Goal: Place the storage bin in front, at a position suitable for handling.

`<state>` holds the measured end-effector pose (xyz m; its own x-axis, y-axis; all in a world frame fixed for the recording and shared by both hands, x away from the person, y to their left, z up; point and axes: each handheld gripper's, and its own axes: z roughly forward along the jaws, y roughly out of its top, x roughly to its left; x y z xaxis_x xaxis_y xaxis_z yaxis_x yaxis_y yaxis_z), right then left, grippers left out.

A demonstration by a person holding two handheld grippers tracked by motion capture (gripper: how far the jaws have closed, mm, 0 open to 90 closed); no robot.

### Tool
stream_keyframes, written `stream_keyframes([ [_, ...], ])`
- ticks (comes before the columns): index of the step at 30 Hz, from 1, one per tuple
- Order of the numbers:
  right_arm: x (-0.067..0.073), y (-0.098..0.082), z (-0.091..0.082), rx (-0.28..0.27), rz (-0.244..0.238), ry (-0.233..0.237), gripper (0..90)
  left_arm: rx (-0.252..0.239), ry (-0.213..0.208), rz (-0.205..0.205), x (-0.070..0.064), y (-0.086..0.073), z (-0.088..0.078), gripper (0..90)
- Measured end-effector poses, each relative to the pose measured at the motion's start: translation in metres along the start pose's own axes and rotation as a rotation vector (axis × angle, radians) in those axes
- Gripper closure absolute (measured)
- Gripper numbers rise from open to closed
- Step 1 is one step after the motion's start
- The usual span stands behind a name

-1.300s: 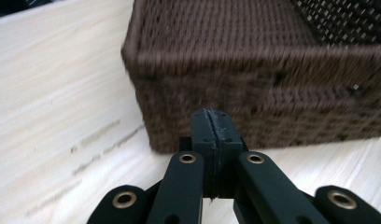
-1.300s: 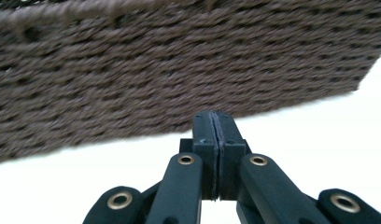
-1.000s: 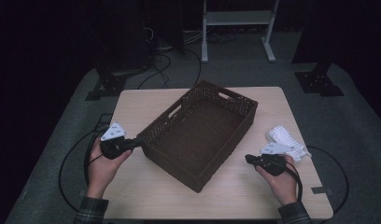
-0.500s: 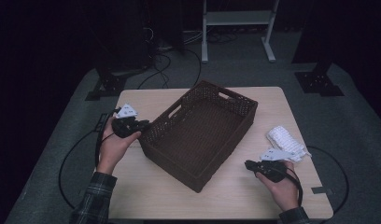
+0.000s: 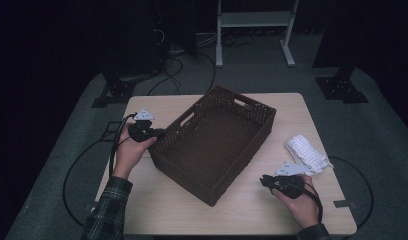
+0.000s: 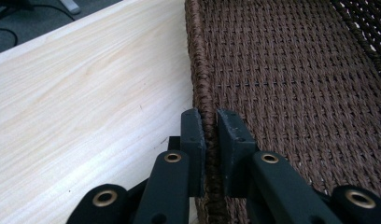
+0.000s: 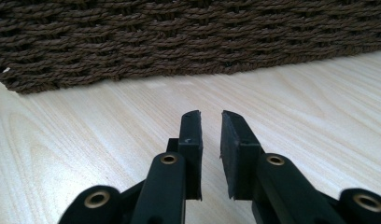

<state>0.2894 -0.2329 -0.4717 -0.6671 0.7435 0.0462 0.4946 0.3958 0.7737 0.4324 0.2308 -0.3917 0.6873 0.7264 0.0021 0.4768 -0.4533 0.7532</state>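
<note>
A dark brown woven basket (image 5: pixel 242 161) stands empty and askew in the middle of the table. My left gripper (image 5: pixel 159 133) is at its left wall. In the left gripper view the jaws (image 6: pixel 211 116) straddle the braided rim (image 6: pixel 198 60), one outside and one inside; they have just been closing and press on it. My right gripper (image 5: pixel 264 181) lies low on the table off the basket's near right corner. Its jaws (image 7: pixel 211 116) have just been opening; a narrow gap holds nothing, and they point at the basket's wall (image 7: pixel 179 42).
A white folded cloth (image 5: pixel 306 152) lies at the table's right edge, just behind my right hand. The pale wooden table (image 5: pixel 157 200) has bare room in front of the basket. Cables and stand feet lie on the dark floor beyond.
My left hand has moved forward along the table's left side and set its jaws over the basket's rim. The right hand has stayed put.
</note>
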Motion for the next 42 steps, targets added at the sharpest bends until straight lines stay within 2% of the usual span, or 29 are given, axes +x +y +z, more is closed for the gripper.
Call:
stream_keyframes([
  [9,0.000,-0.001,0.000,0.001,-0.004,-0.006,76.0,0.023,0.012,-0.007,0.007,-0.007,-0.012,82.1],
  [22,0.002,0.000,0.002,0.005,-0.015,-0.010,74.3,0.017,0.041,-0.041,0.020,-0.035,-0.043,82.2],
  [27,0.003,-0.001,0.004,0.018,-0.015,-0.008,72.0,0.023,0.062,-0.053,0.029,-0.045,-0.055,82.3],
  [34,0.006,-0.003,0.011,0.045,-0.036,0.015,56.4,0.016,0.069,-0.050,0.031,-0.046,-0.058,81.3],
  [42,0.012,-0.011,0.023,0.102,-0.044,0.044,37.2,-0.033,0.076,-0.025,0.025,-0.033,-0.068,65.1],
])
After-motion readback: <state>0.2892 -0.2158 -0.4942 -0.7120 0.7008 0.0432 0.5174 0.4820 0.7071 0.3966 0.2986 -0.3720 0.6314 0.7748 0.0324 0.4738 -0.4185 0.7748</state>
